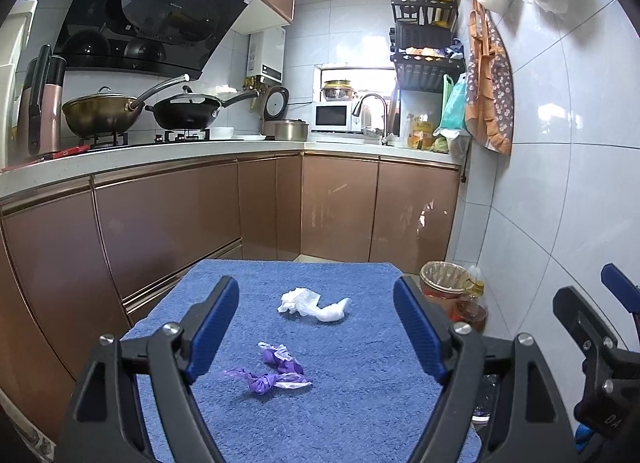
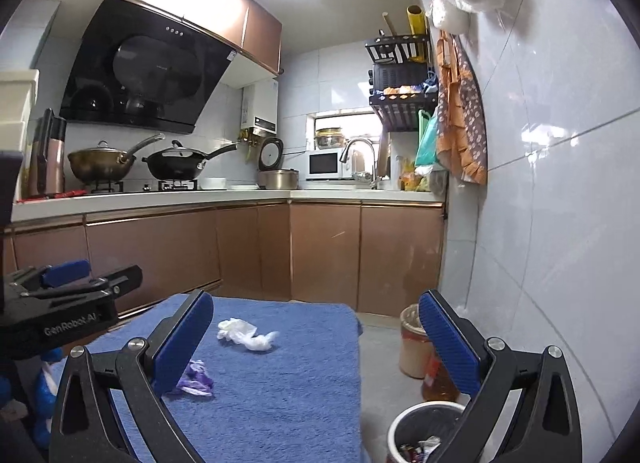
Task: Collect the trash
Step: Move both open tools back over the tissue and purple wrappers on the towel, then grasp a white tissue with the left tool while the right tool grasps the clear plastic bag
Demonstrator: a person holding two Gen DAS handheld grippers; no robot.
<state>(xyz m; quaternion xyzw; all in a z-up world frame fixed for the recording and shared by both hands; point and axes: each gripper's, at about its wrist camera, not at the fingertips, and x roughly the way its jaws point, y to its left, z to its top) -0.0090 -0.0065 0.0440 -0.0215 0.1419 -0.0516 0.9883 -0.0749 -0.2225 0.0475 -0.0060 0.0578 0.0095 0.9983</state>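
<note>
A crumpled white tissue (image 1: 311, 305) (image 2: 246, 334) lies on the far half of a blue towel (image 1: 360, 391) (image 2: 280, 395) spread over a table. Nearer lies a purple and white scrap of wrapper (image 1: 272, 371), half hidden behind my right gripper's left finger (image 2: 182, 343) in the right wrist view, where the wrapper (image 2: 196, 381) shows only in part. My left gripper (image 1: 316, 327) hangs open over the towel, with the wrapper below and between its fingers, untouched. My right gripper (image 2: 316, 339) is open and empty near the towel's right edge. A white trash bin (image 2: 424, 429) with rubbish inside stands on the floor to the right.
A lined waste basket (image 1: 440, 279) (image 2: 414, 343) and an oil bottle (image 1: 472, 303) (image 2: 438, 383) stand on the floor by the tiled right wall. Brown cabinets (image 1: 200, 215) run along the left and back under a counter with woks, a rice cooker and a microwave.
</note>
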